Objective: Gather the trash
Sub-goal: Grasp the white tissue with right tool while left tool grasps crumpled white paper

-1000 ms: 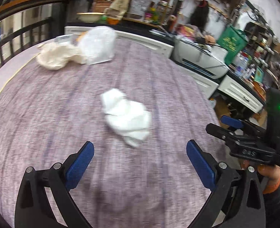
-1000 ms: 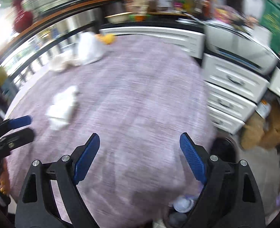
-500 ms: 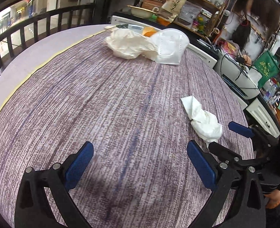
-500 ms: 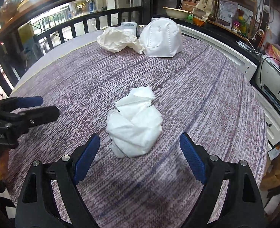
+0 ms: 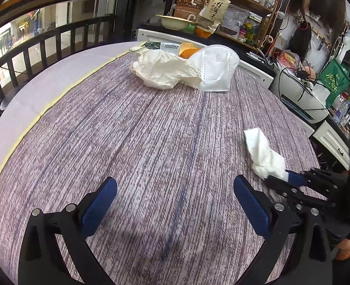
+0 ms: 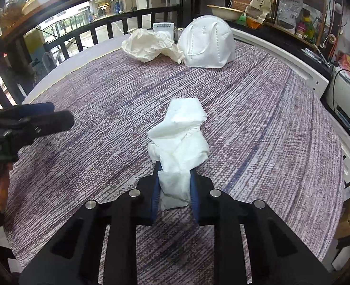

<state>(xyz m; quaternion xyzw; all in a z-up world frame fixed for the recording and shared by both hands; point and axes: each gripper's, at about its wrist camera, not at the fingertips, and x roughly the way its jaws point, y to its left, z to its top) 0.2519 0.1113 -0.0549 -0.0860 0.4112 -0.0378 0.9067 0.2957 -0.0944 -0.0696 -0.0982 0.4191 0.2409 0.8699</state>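
Right gripper [image 6: 173, 178] clamped on the near end of a crumpled white tissue [image 6: 182, 140], jaws having just been closing with the tissue between them, blue pads pressed to both sides of the wad. Rest of the tissue spread forward over the purple woven tablecloth [image 6: 258, 109], still lying on the cloth beyond the fingertips, one flat corner folded up at its far end. Seen from the left wrist view, the same tissue [image 5: 263, 153] lying off to the right side of the table, the right gripper [image 5: 282, 179] reaching in from the right edge and biting its nearest lump. Left gripper [image 5: 175, 197] held wide apart over bare cloth, nothing between its blue pads [image 5: 99, 204], well apart from the tissue. In the right wrist view, left gripper [image 6: 48, 116] visible at the left edge, low over the cloth, its fingers seen side-on, too overlapped there to judge the gap. At the far side of the table, a crumpled cream paper wrapper [image 6: 148, 45] lying just beside a white N95 face mask [image 6: 208, 44], the two touching. Behind them a small printed packet [image 6: 163, 27] and, in the left wrist view, something orange [image 5: 188, 50] half hidden by the mask [image 5: 214, 67] and the paper wrapper [image 5: 161, 70]. Dark railing [image 6: 84, 35] past the far table edge; white drawer units [image 5: 333, 140] and cluttered shelves [image 5: 236, 11] to the right.
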